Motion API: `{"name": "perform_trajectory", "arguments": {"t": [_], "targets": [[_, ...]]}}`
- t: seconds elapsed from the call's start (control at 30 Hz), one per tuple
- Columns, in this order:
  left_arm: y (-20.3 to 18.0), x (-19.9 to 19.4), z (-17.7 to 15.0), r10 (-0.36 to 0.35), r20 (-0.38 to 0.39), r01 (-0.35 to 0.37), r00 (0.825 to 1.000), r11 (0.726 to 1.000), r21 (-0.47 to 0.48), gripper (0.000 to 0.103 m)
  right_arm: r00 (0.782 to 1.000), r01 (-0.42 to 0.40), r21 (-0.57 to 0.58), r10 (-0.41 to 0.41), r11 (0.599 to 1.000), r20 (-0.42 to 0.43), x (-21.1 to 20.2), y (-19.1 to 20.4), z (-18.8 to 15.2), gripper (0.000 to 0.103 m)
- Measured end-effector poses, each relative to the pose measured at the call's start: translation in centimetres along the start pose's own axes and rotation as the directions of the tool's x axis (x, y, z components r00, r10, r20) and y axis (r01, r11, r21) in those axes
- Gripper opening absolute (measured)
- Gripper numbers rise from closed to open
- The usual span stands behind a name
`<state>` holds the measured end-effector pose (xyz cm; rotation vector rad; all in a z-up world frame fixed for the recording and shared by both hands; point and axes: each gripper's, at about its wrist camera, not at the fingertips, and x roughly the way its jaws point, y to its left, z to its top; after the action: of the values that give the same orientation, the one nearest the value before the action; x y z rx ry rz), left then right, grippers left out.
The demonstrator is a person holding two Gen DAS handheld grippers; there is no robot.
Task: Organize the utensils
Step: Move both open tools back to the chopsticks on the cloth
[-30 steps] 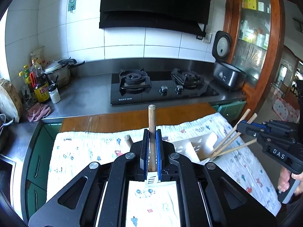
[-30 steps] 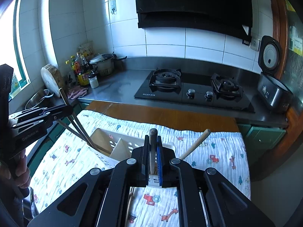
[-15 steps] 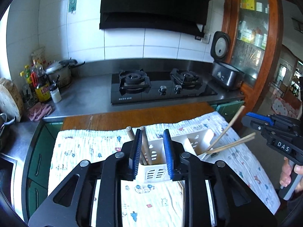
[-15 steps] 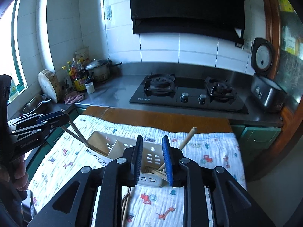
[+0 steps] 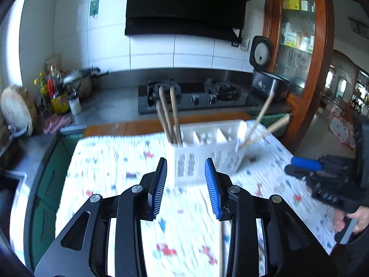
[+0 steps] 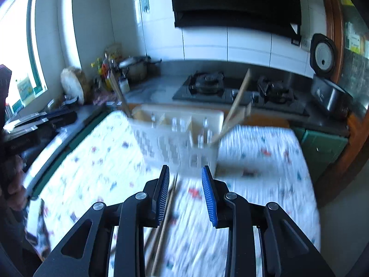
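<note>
I've backed both claws off the caddy (image 5: 207,159); left gripper (image 5: 185,185) and right gripper (image 6: 184,191) have been spreading, empty. Cloth (image 5: 115,161) open around. Chopsticks (image 5: 169,115) stand upright far-left, others lean right.

Both my grippers are the same build: matte black linkage arms with cut-out slots and round silver screws at the pivots, ending in blue ribbed pads. Left gripper (image 5: 185,187), right gripper (image 6: 185,192). From the left cam my right gripper shows side-on, black body with a blue pad at the tip and some white lettering, too blurred to read. My hand (image 5: 352,219) wraps its grey handle, dark sleeve at the edge.
</note>
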<state>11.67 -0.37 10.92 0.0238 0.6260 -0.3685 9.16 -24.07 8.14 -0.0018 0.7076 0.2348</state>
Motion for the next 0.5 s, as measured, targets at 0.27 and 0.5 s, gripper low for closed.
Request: {"name": "perform_trajectory", "arguments": {"t": [0.27, 0.5], "targets": [[0.0, -0.7, -7.6, 0.014, -0.073, -0.015, 0.997, 1.0, -0.021, 0.034, 0.995, -0.006, -0.011, 0.005, 1.0, -0.097, 2.2, 2.5, -8.3, 0.029], [0.3, -0.6, -12.1, -0.001, -0.128, -0.008, 0.992, 0.997, -0.071, 0.034, 0.987, -0.016, -0.01, 0.014, 1.0, -0.161, 3.8, 3.9, -12.2, 0.025]]}}
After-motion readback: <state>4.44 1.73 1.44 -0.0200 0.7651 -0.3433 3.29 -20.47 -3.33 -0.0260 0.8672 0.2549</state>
